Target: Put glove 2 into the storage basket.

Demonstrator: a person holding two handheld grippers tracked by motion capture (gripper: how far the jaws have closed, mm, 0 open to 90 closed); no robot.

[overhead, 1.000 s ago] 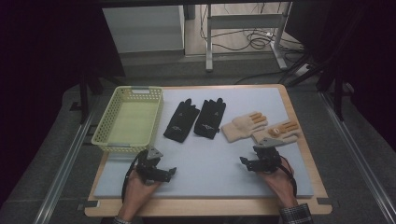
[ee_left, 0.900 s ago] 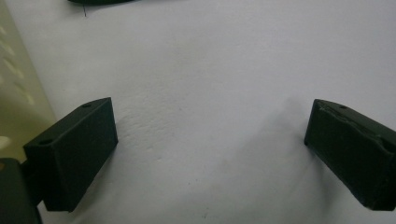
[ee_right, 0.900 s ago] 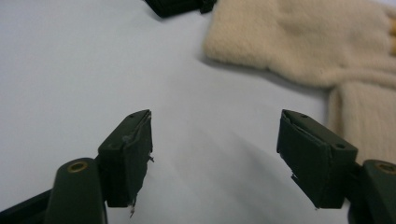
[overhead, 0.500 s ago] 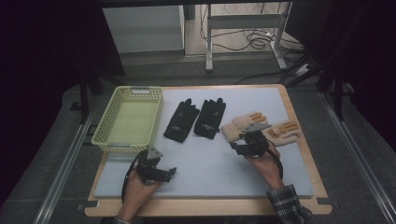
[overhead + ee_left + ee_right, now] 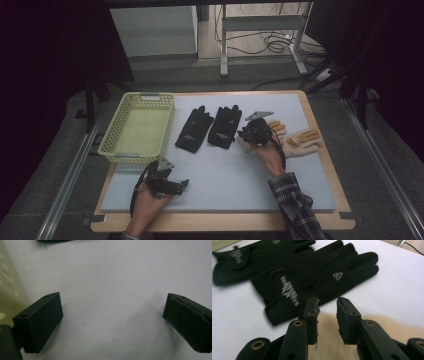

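Note:
Two black gloves (image 5: 194,128) (image 5: 225,126) lie side by side on the pale mat, seen close up in the right gripper view (image 5: 312,277). Right of them lie two tan gloves (image 5: 278,129) (image 5: 303,142). My right gripper (image 5: 246,134) hovers over the cuff end of the nearer tan glove (image 5: 329,340), right beside the black pair. Its jaws (image 5: 327,302) stand open by a narrow gap with nothing between them. My left gripper (image 5: 175,186) rests near the mat's front left, wide open (image 5: 112,320) over bare mat.
A yellow-green mesh basket (image 5: 111,135) stands at the left of the mat, and its wall (image 5: 10,290) shows beside my left gripper. The wooden table edge (image 5: 220,222) runs along the front. Metal rails flank the table.
My right gripper has moved from the front right forward and left, onto the nearer tan glove beside the black gloves. The left gripper has stayed put.

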